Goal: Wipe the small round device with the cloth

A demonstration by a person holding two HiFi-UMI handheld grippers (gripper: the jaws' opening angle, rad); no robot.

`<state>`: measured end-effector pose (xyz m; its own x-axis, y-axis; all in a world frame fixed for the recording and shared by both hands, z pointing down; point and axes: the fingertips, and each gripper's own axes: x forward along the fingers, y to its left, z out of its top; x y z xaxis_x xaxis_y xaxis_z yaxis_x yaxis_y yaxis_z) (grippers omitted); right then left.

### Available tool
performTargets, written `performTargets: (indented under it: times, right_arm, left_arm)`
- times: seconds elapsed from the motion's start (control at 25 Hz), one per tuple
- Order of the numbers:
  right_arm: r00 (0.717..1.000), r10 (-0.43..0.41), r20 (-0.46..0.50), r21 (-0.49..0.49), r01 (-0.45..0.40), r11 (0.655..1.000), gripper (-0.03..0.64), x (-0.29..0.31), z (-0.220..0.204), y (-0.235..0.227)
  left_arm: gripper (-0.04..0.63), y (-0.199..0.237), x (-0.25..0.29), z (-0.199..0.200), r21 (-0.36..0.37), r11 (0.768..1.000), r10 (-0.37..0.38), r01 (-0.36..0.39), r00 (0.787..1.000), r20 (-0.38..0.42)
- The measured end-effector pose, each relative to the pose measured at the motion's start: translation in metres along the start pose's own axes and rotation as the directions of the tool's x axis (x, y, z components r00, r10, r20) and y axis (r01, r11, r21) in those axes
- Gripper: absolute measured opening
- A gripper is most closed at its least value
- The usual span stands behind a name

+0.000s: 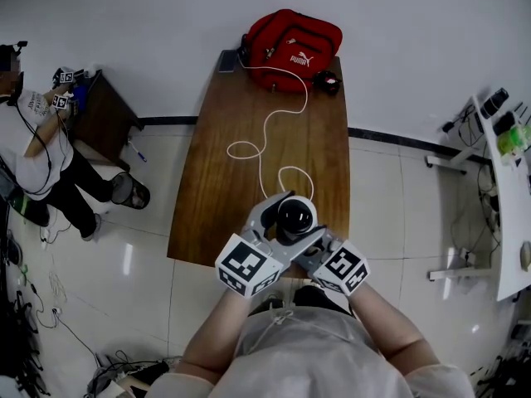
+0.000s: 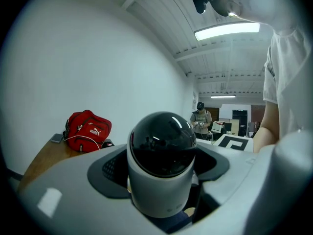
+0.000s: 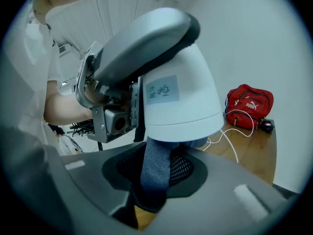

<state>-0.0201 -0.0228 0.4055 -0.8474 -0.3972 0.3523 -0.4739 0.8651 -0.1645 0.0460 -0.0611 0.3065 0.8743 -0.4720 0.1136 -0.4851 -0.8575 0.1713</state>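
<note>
The small round device (image 1: 295, 215), a white body under a glossy black dome, is held up over the near end of the wooden table (image 1: 224, 164). My left gripper (image 1: 286, 222) is shut on its body: in the left gripper view the device (image 2: 164, 165) fills the gap and both black pads press its sides. A dark blue-grey cloth (image 3: 155, 168) hangs from under the device's white base (image 3: 178, 97) into my right gripper (image 3: 146, 199), which is shut on it. The right gripper (image 1: 310, 242) sits just below and right of the device. A bit of cloth (image 2: 177, 223) shows beneath the device.
A red bag (image 1: 291, 46) lies at the table's far end, with a white cable (image 1: 264, 135) running from it toward me. A small black object (image 1: 326, 81) sits beside the bag. Another person (image 1: 40, 152) sits at the left. A white rack (image 1: 502, 172) stands at the right.
</note>
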Motion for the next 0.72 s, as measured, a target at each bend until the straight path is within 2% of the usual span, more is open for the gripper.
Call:
performTargets:
  times: [0.36,0.52,0.72]
  right_arm:
    - [0.996,0.083,-0.043,-0.031,-0.085,0.996,0.121,-0.001,-0.023,0.023]
    - [0.994,-0.003,-0.107,0.028,0.006,1.000,0.121,-0.018,-0.051,-0.008]
    - [0.988,-0.146,-0.045,0.131,0.151,0.980,0.121,-0.050,-0.046,-0.059]
  left_arm:
    - [0.373,0.008,0.000,-0.014,-0.001,1.000,0.018,-0.018,0.999,-0.032]
    - [0.373,0.015,-0.005,-0.019,0.001,0.999,0.045,-0.045,0.998,-0.040]
    - [0.374,0.021,-0.008,-0.038,-0.014,0.998,0.063,-0.064,0.996,-0.062]
